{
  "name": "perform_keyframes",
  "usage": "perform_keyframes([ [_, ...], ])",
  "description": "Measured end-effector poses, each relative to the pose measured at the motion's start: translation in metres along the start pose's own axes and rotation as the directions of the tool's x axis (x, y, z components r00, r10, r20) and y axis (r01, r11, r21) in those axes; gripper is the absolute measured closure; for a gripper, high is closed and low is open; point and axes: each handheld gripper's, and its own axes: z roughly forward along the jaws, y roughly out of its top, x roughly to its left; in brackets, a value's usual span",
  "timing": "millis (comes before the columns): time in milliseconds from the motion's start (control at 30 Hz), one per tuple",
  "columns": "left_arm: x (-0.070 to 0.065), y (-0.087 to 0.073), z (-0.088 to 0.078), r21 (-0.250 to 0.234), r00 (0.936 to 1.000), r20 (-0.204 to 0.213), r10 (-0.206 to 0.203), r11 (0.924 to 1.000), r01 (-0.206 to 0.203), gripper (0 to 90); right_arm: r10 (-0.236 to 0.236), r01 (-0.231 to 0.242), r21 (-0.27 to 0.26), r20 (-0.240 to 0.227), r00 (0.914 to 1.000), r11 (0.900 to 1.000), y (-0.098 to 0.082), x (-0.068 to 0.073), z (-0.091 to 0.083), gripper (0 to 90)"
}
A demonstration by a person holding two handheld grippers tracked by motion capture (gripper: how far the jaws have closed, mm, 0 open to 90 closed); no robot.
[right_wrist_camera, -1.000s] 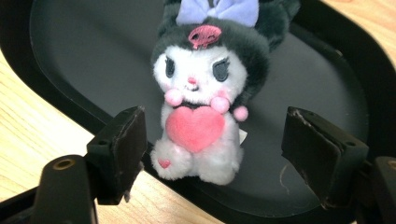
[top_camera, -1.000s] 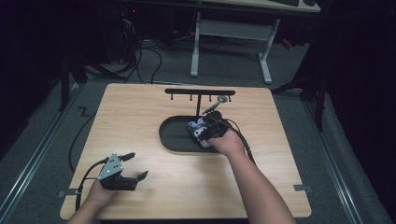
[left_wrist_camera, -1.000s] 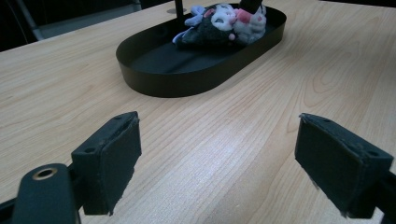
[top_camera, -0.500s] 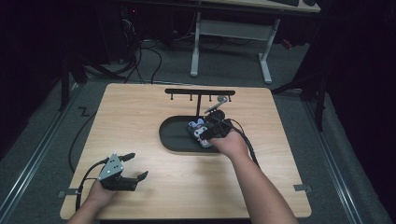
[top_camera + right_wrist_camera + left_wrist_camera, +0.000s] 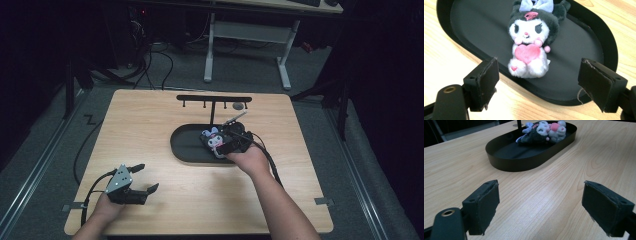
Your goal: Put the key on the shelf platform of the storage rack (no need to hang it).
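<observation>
Backed off a touch toward the person since a second ago, right tongs point(image 5: 537, 85), jaws just been opening, nothing pinched between them now. Lying free in the black oval tray point(image 5: 464, 27): small plush toy point(image 5: 531, 40), on its back, pink heart on the chest, lilac bow on top, dark hood round a white face. All that detail from the right gripper view, looking straight down past two wide-set pads, toy beyond them and untouched.

From the high view, less of the toy point(image 5: 214, 140): just a pale speck at the right end of the tray point(image 5: 182, 150), right tongs point(image 5: 231, 142) hovering over it, hand behind. Also up there, a black rack with pegs point(image 5: 214, 99) standing just behind the tray, near the far edge of the wooden desk point(image 5: 150, 120).

Left gripper view, low and flat across the desk: tray point(image 5: 506, 162) seen side-on, toy point(image 5: 541, 132) slumped at its far end. Left tongs point(image 5: 537, 205) spread wide, holding nothing; from the high view, parked well apart at the desk's near left corner point(image 5: 140, 180).
</observation>
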Motion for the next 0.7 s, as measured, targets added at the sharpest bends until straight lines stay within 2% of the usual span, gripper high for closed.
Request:
perform_keyframes([
  [467, -0.001, 0.0, 0.0, 0.005, 1.0, -0.002, 0.003, 1.0, -0.003, 15.4, 0.028, -0.031, -0.082, -0.028, 0.9992, 0.996, -0.034, -0.004, -0.007, 14.2],
  [700, -0.001, 0.0, 0.001, 0.004, 1.0, -0.004, 0.0, 1.0, 0.0, 15.4, 0.046, -0.051, -0.14, -0.039, 0.9982, 0.989, -0.058, -0.005, -0.008, 12.5],
])
